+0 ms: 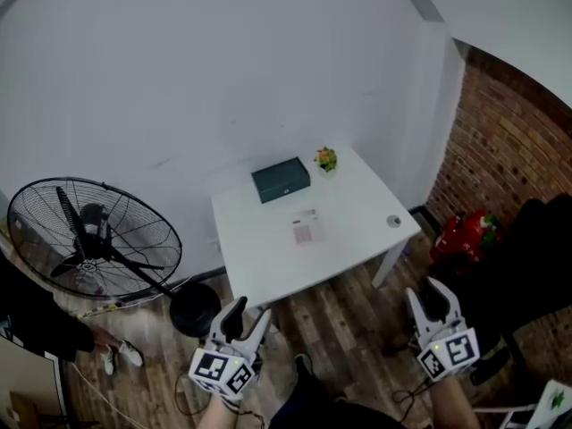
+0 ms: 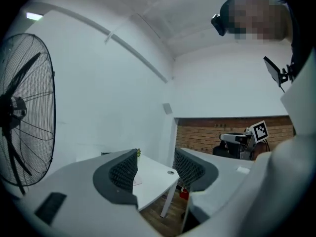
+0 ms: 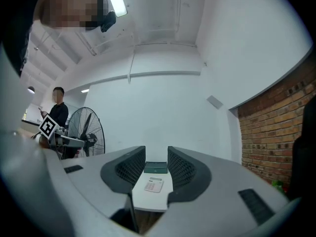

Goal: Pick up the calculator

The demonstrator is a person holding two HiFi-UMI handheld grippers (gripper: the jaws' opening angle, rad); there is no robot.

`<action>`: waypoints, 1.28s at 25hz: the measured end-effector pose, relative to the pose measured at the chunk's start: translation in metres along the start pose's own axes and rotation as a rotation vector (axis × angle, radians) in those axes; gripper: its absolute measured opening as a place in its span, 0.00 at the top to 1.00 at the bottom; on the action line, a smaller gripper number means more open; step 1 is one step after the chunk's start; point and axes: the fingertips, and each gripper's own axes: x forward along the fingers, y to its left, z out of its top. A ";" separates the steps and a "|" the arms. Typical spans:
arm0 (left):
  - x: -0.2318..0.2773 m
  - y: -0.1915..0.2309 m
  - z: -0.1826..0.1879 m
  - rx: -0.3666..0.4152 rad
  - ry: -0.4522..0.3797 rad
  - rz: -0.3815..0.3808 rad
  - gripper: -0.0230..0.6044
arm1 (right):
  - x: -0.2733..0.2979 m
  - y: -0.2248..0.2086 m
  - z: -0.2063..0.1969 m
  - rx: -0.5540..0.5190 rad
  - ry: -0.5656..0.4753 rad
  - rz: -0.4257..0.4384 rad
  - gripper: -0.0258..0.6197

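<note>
The calculator [image 1: 306, 231], white with pinkish keys, lies flat near the middle of a small white table [image 1: 357, 239]. In the right gripper view the calculator [image 3: 154, 184] shows between the jaws, well ahead of them. My left gripper [image 1: 246, 318] is open and empty, short of the table's near left corner. My right gripper [image 1: 433, 302] is also open and empty, off the table's near right corner. Both point level toward the table. In the left gripper view the left gripper [image 2: 155, 169] frames the table [image 2: 155, 179] with nothing between its pads.
A dark green box [image 1: 281, 179] and a small potted plant [image 1: 326, 159] sit at the table's far edge, a small round thing [image 1: 394, 221] near its right edge. A big floor fan [image 1: 94, 239] stands left. Red things [image 1: 465, 235] lie by the brick wall [image 1: 509, 141].
</note>
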 end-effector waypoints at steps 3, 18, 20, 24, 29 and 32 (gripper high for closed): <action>0.032 0.038 -0.004 -0.055 0.005 -0.019 0.60 | 0.031 -0.014 0.003 -0.014 0.009 -0.040 0.74; 0.193 0.172 -0.069 -0.209 0.179 -0.153 0.60 | 0.182 -0.020 -0.019 -0.019 0.091 -0.095 0.75; 0.211 0.180 -0.083 -0.239 0.205 -0.155 0.60 | 0.194 -0.027 -0.025 -0.015 0.103 -0.097 0.75; 0.247 0.186 -0.112 -0.296 0.267 -0.140 0.60 | 0.221 -0.047 -0.037 0.003 0.123 -0.079 0.76; 0.289 0.196 -0.141 -0.324 0.320 -0.085 0.60 | 0.266 -0.083 -0.060 0.037 0.131 -0.014 0.76; 0.319 0.200 -0.154 -0.329 0.351 -0.040 0.60 | 0.301 -0.112 -0.066 0.059 0.128 0.046 0.77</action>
